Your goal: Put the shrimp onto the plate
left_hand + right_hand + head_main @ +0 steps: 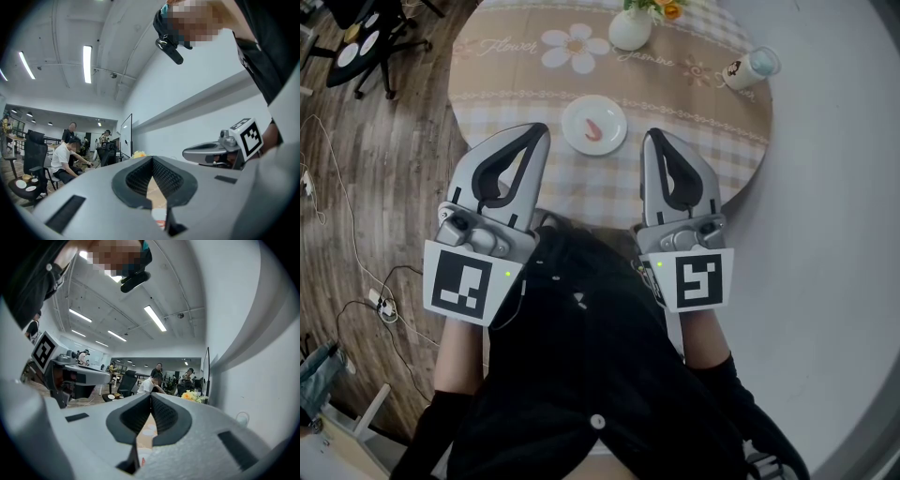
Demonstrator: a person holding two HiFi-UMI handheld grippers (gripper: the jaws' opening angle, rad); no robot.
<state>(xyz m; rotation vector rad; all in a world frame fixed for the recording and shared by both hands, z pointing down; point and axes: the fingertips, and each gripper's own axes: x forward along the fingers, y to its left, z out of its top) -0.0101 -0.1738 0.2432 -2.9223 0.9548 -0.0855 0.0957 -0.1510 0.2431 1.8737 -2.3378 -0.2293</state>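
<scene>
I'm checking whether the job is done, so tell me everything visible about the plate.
The plate is small, round and white, with a shallow rim. It lies flat on the checked tablecloth, near the table's edge closest to the person. A pink shrimp lies at its middle. Nothing else touches it; the left tool and right tool hover short of it.

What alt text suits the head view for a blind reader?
A shrimp lies on a white plate on a round table; nearer the camera, a person holds the left hand-held gripper and right hand-held gripper, both shut.
</scene>
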